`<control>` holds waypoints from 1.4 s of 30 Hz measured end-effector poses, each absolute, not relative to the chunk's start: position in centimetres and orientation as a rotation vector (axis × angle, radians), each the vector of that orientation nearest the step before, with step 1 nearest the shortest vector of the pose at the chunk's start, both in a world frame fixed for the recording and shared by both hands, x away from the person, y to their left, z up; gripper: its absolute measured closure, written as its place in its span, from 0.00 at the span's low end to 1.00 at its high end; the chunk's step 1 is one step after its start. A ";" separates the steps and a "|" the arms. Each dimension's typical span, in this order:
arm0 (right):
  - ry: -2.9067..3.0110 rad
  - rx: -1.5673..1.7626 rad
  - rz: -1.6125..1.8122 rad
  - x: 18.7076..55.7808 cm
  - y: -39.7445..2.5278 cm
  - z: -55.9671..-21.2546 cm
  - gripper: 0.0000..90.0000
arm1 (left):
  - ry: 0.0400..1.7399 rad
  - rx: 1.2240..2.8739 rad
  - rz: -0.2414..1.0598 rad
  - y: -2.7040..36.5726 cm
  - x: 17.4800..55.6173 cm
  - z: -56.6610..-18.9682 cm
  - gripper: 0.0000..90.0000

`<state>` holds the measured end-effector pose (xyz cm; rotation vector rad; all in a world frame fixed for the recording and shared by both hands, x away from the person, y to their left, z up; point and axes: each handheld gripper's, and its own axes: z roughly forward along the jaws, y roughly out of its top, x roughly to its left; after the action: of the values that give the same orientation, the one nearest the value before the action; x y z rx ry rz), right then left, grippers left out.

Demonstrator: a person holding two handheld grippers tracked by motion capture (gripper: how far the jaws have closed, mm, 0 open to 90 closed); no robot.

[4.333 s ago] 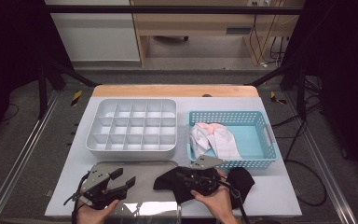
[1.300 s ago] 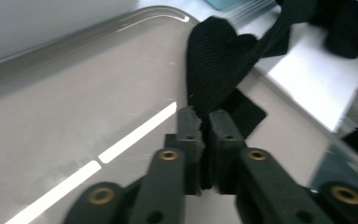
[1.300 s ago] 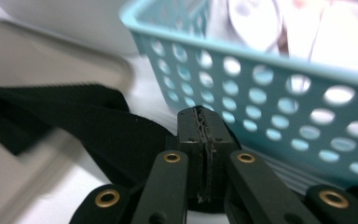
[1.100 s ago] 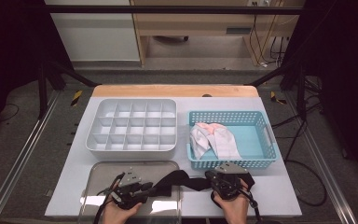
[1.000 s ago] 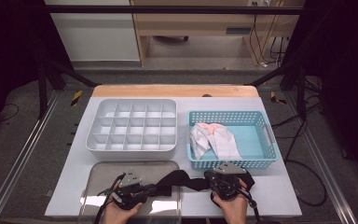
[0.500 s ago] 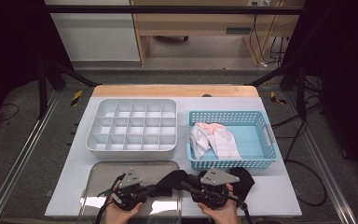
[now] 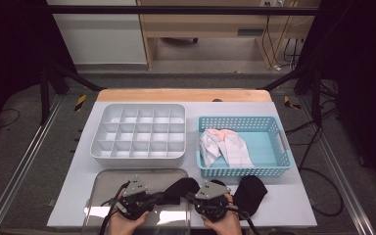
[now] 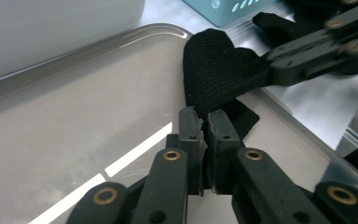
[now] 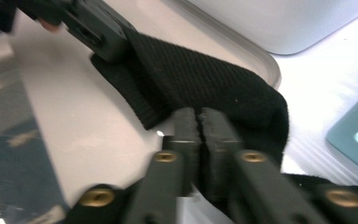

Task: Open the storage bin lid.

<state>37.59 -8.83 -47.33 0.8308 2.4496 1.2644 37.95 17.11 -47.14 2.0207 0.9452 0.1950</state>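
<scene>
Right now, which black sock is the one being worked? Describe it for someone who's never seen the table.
Find the metal tray at the table's near edge, in front of the white compartment box. The black sock lies over its right rim, pinched by both grippers, unlike the other black sock lying free by the blue basket.

I see a black ribbed sock pinched in my black left gripper and black right gripper, whose joints carry brass-coloured rivets. Under it lies a dull silver tray. A second black sock rests on the white table. The compartment box is pale grey-white; the light blue mesh basket holds white and pink cloth.
</scene>
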 end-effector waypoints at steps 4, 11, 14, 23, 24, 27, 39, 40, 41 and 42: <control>2.436 0.870 1.337 37.6 -9.3 -46.4 1.00 | 0.954 2.029 0.211 17.1 38.0 -47.5 0.81; 2.341 0.966 1.533 37.5 -10.4 -45.1 1.00 | 0.936 2.052 0.194 16.5 37.5 -47.9 0.77; 2.331 0.968 1.552 37.4 -10.5 -44.6 1.00 | 0.907 2.063 0.177 16.3 37.2 -47.6 0.92; 2.306 1.117 1.532 38.3 -11.7 -43.5 1.00 | 0.780 2.100 0.140 16.9 37.0 -43.7 0.93; 2.308 1.147 1.527 38.8 -11.7 -43.7 1.00 | 0.785 2.109 0.167 16.7 37.2 -43.6 0.93; 2.318 1.219 1.468 40.0 -11.5 -44.6 0.99 | 0.822 2.130 0.230 16.2 37.9 -44.1 0.90; 2.293 1.173 1.285 40.5 -11.2 -46.6 0.99 | 0.870 2.010 0.303 15.7 38.1 -46.9 0.88; 2.298 1.175 1.288 40.3 -11.2 -46.5 0.99 | 0.857 2.004 0.299 15.6 37.9 -46.7 0.91; 2.302 1.170 1.294 40.2 -11.2 -46.5 0.99 | 0.845 2.005 0.296 15.6 37.7 -46.4 0.92; 2.307 1.168 1.305 40.0 -11.3 -46.4 0.99 | 0.832 2.004 0.298 15.7 37.5 -46.1 0.92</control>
<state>39.99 -11.26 -46.36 1.1677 2.3074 1.3052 37.46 15.67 -46.09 2.0040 0.8325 0.2981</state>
